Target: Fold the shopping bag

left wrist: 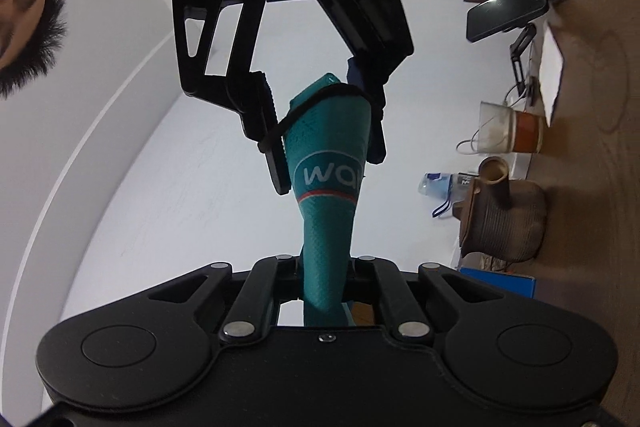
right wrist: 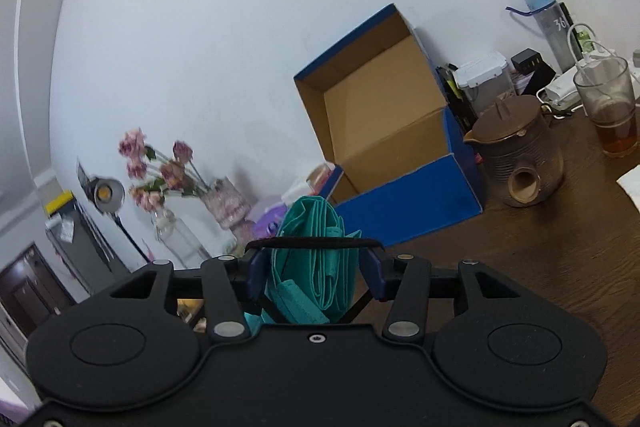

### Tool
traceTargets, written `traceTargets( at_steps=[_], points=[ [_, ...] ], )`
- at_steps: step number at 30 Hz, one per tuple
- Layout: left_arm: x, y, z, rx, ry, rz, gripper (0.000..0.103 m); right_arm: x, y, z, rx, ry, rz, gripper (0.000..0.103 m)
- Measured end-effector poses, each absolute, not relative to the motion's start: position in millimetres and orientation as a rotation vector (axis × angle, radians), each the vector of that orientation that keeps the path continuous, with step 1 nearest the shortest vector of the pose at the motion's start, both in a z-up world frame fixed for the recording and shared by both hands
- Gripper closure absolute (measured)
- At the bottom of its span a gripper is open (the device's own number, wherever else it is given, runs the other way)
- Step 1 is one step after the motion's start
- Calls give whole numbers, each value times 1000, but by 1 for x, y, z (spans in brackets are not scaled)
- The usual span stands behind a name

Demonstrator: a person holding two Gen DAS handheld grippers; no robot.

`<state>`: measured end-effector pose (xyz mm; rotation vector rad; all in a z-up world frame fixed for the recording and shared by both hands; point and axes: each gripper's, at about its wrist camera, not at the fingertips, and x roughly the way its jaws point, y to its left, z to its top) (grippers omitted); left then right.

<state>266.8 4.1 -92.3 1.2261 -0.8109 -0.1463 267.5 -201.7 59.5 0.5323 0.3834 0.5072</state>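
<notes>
The teal shopping bag (left wrist: 328,227) is rolled into a narrow bundle with a white logo. My left gripper (left wrist: 324,267) is shut on its lower end. The bundle's other end stands between the fingers of my right gripper (left wrist: 330,169), which comes in from above in the left wrist view. A black elastic loop (left wrist: 320,95) is stretched around those fingers and across the bundle. In the right wrist view the bag (right wrist: 316,227) sits in my right gripper (right wrist: 314,259) with small gaps at both pads, jaws open, and the elastic loop (right wrist: 312,242) is taut across the fingertips.
An open blue cardboard box (right wrist: 384,131) stands on the wooden table (right wrist: 520,259) beside a brown teapot (right wrist: 520,155), a glass of tea (right wrist: 612,107) and a water bottle (right wrist: 544,15). A vase of flowers (right wrist: 168,183) is at the left. A phone on a stand (left wrist: 508,9) faces the scene.
</notes>
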Motion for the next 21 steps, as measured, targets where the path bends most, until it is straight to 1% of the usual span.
traceTargets(
  at_steps=[3,5,6,13,21],
  points=[
    [254,13,-89,1221,-828,-175,95,268,-200,63,493,395,515,50],
    [247,7,-92,1235,-843,-193,95,269,-200,65,475,406,529,49],
    [238,-10,-96,1240,-843,-197,95,270,-200,66,456,418,540,49],
    [233,-17,-92,1304,-904,-266,95,278,-201,74,352,472,597,48],
    [219,-22,-81,1302,-901,-311,95,291,-196,85,225,546,677,49]
  ],
)
